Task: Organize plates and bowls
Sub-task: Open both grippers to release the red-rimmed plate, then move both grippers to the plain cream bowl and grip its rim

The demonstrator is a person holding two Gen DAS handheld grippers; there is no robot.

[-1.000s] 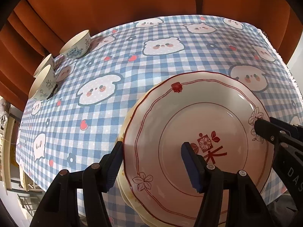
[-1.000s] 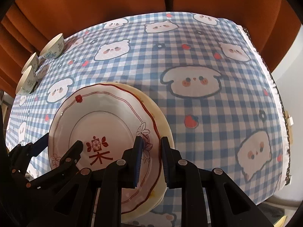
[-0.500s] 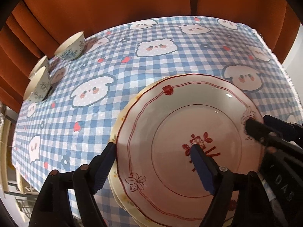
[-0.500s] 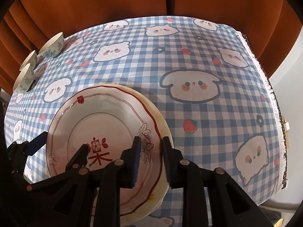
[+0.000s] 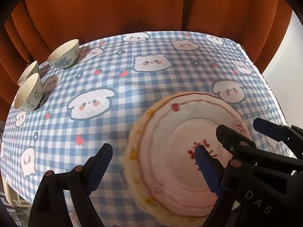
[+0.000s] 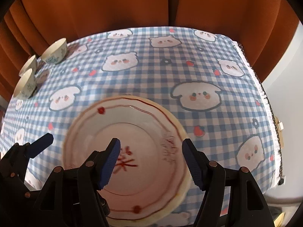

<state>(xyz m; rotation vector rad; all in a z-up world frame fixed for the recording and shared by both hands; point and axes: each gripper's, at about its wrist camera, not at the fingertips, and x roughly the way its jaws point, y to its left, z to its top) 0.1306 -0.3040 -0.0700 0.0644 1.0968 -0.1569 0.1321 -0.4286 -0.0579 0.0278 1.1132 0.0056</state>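
Plates [image 6: 132,151] sit stacked near the tabletop's [image 6: 189,71] front edge — both claws, left [image 5: 151,164] and right [image 6: 151,158], have just been opening and stand apart, gripping nothing. A careless nudge could slide the stack off. Bowls [image 5: 62,56] wait far left — open cloth lies between.

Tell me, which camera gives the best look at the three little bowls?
The left wrist view. The bowls appear larger there, so their blue patterns and pale insides show up, at the far left edge of the table. The right wrist view shows the same three bowls, but smaller and further into the corner.
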